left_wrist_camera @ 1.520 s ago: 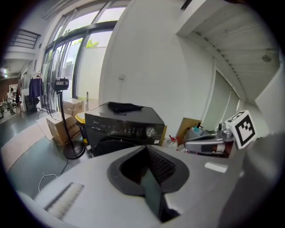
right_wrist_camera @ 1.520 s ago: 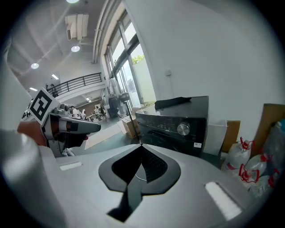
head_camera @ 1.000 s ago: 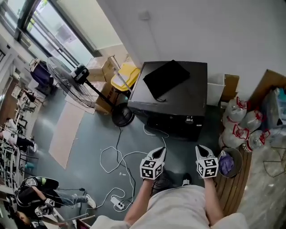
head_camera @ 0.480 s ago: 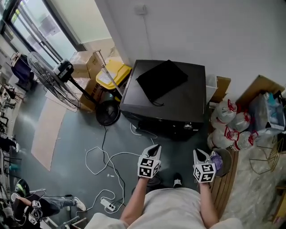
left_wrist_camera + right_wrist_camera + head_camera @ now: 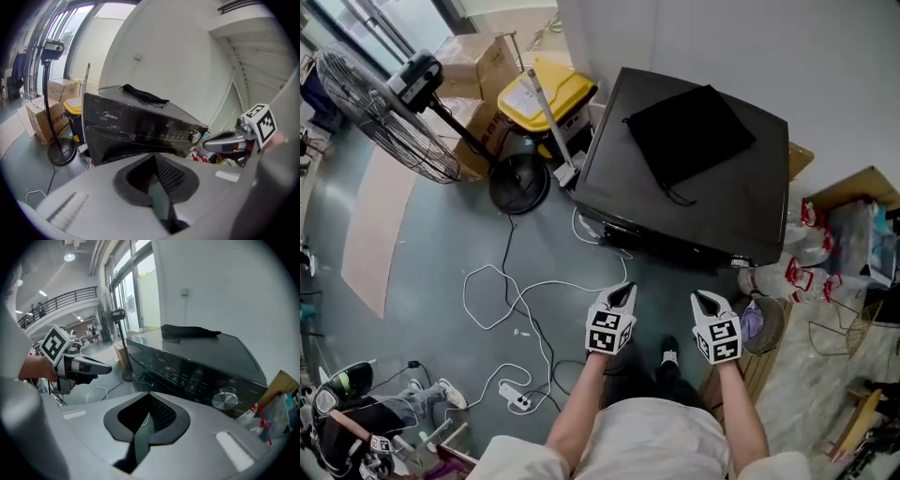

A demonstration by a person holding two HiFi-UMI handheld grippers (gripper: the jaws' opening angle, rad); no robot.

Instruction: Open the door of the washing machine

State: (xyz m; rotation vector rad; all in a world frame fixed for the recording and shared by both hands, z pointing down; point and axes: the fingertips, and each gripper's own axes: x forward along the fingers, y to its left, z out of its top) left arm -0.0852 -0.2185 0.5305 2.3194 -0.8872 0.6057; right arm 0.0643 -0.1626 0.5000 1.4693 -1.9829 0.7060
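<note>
Soft, even daylight fills the head view, which is sharp throughout, with only faint shadows on the floor (image 5: 441, 244). The washing machine (image 5: 741, 206) has a pale sheen on its glossy top. Both gripper views bulge like a fisheye and go black at the corners, and their foreground at six o'clock is soft. The window (image 5: 75, 33) glares white at eleven o'clock in the left gripper view. A ceiling lamp (image 5: 69, 257) glows at eleven o'clock in the right gripper view.

Black washing machine (image 5: 741, 202), yellow bin (image 5: 546, 94), white cable (image 5: 502, 291)

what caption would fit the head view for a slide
Left gripper and right gripper, both shut, hover before the black washing machine with a dark cloth on top
</note>
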